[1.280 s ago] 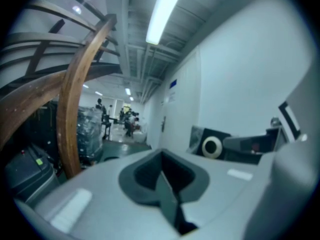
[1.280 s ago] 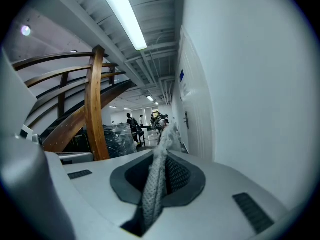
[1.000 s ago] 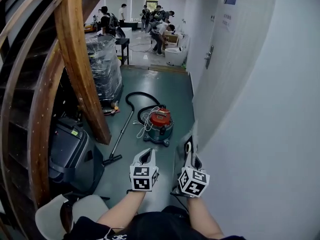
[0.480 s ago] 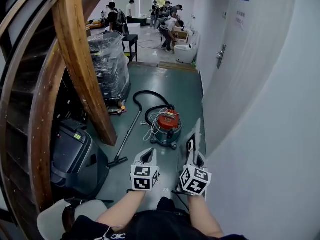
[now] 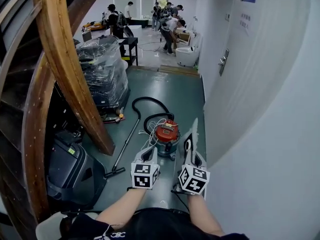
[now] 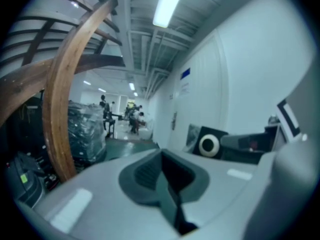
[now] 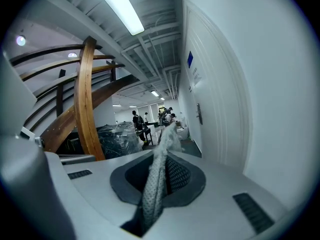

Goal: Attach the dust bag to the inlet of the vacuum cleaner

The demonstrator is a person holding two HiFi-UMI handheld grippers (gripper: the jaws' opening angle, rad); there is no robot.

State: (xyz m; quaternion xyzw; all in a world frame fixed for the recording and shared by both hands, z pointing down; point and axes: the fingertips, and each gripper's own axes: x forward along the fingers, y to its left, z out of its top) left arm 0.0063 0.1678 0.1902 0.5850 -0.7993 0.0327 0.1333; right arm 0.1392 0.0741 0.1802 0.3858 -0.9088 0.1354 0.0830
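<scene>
The left tongs are pressing fully together with nothing between them, so that hand is staying free for later work. The right tongs are clamping on the dust bag: the pale woven cloth is running up through the narrow gap, and the pads are pinching it. The bag is standing upright above the right tongs, probably so that it is not dragging on the floor. Its black collar, with a round pale-ringed opening, is hanging just beside the tongs. That is likely the part meant to go onto the inlet.

Both tongs are pointing ahead, side by side and close to the person's body. Beyond them, the vacuum cleaner is sitting on the floor, nearer its right edge than the left. Its red top is facing up, and the inlet itself is not showing clearly from here. A black hose is looping behind it, and a wand is lying toward the floor's left edge. The bag is not touching the machine, so the attaching is not yet starting. Farther off, a wrapped pallet is standing at the left edge, and people are gathering at the far end.
</scene>
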